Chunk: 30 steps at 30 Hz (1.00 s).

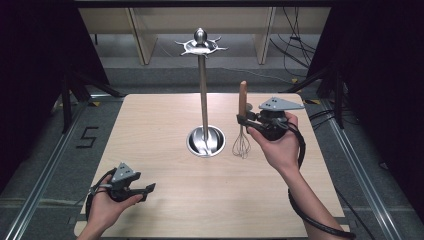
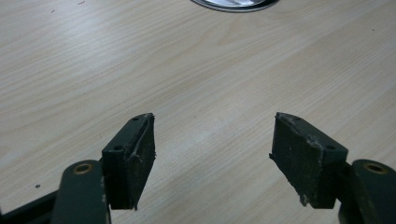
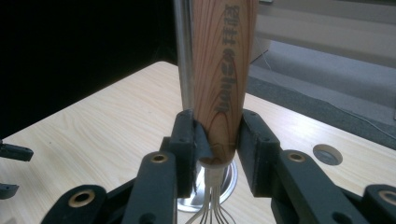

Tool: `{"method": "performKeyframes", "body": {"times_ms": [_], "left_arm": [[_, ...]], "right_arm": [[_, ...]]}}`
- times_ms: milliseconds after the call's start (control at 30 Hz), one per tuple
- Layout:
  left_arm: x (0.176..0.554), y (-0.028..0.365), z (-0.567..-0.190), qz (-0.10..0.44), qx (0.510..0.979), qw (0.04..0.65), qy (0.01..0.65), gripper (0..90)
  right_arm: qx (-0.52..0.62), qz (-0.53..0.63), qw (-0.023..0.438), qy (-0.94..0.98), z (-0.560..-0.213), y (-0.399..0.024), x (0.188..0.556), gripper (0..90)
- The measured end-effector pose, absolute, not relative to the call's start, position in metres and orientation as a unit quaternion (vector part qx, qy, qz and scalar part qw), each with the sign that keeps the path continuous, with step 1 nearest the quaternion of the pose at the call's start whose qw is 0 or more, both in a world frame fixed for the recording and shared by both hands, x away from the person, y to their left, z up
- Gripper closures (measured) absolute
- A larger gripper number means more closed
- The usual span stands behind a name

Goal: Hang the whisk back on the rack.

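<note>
A whisk with a wooden handle (image 1: 243, 97) and wire loops (image 1: 241, 146) hangs upright above the table, right of the stand. My right gripper (image 1: 243, 120) is shut on the lower end of that handle (image 3: 223, 70), jaws pressing it from both sides. The metal stand's pole (image 1: 203, 92) rises from a round steel base (image 1: 206, 141) at the table's middle and carries a ring of hooks (image 1: 201, 47) at its top. My left gripper (image 1: 151, 189) rests low at the table's front left, open, with bare wood between its jaws (image 2: 212, 154).
The wooden table (image 1: 165, 195) has open surface on the left and front. Its right edge holds a small round hole (image 3: 327, 154). Dark curtains flank the table, and cables lie on the floor behind at the right (image 1: 295, 50).
</note>
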State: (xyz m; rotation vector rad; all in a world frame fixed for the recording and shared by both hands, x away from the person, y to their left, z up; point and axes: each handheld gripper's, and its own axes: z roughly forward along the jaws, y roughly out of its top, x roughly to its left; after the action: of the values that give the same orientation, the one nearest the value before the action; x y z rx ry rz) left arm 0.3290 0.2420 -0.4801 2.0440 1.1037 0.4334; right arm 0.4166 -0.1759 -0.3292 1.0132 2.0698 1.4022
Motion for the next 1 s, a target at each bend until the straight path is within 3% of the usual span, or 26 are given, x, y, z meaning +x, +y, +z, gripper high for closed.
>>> {"method": "performKeyframes", "body": {"times_ms": [333, 1000], "left_arm": [[0.329, 0.241, -0.481, 0.174, 0.795, 0.385, 0.435, 29.7], [0.328, 0.242, -0.48, 0.174, 0.797, 0.383, 0.433, 29.6]], "right_arm": [[0.352, 0.511, 0.239, 0.747, -0.321, -0.172, 0.42, 69.8], [0.353, 0.516, 0.228, 0.746, -0.312, -0.159, 0.418, 69.8]]}}
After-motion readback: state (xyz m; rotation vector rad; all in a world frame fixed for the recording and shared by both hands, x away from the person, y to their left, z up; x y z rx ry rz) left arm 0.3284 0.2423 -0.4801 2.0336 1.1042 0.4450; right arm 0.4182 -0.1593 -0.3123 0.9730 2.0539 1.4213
